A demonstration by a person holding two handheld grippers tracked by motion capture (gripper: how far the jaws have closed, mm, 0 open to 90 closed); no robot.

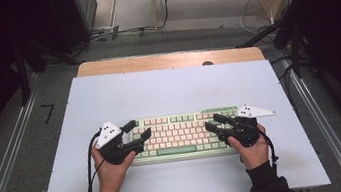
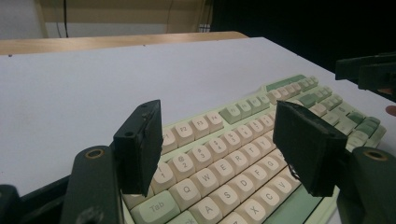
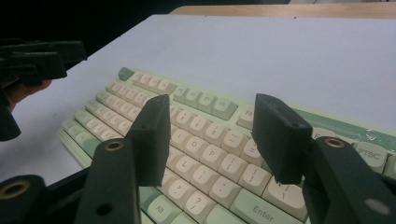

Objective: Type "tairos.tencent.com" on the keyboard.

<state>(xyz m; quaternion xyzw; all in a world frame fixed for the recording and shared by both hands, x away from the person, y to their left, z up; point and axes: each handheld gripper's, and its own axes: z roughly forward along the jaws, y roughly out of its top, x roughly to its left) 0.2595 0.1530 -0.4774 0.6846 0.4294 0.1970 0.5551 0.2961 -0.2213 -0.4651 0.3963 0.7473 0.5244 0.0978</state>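
Note:
A keyboard (image 1: 179, 136) with cream and pale green keys lies on the white board, near its front edge. My left gripper (image 1: 139, 130) hovers over the keyboard's left end, jaws open with nothing between them. In the left gripper view the left gripper (image 2: 217, 128) frames the number and letter rows of the keyboard (image 2: 243, 158), with the right gripper (image 2: 369, 70) at the far right. My right gripper (image 1: 212, 122) stands open above the keyboard's right half. The right gripper view has the right gripper (image 3: 212, 133) over the punctuation keys of the keyboard (image 3: 140, 100), and the left gripper (image 3: 42, 58) beyond.
The white board (image 1: 167, 89) rests on a wooden table (image 1: 168, 60) whose far edge shows behind it. Metal rails (image 1: 6, 164) run along both sides. Cables (image 1: 114, 33) lie on the floor beyond, and dark stands rise at the far left and right.

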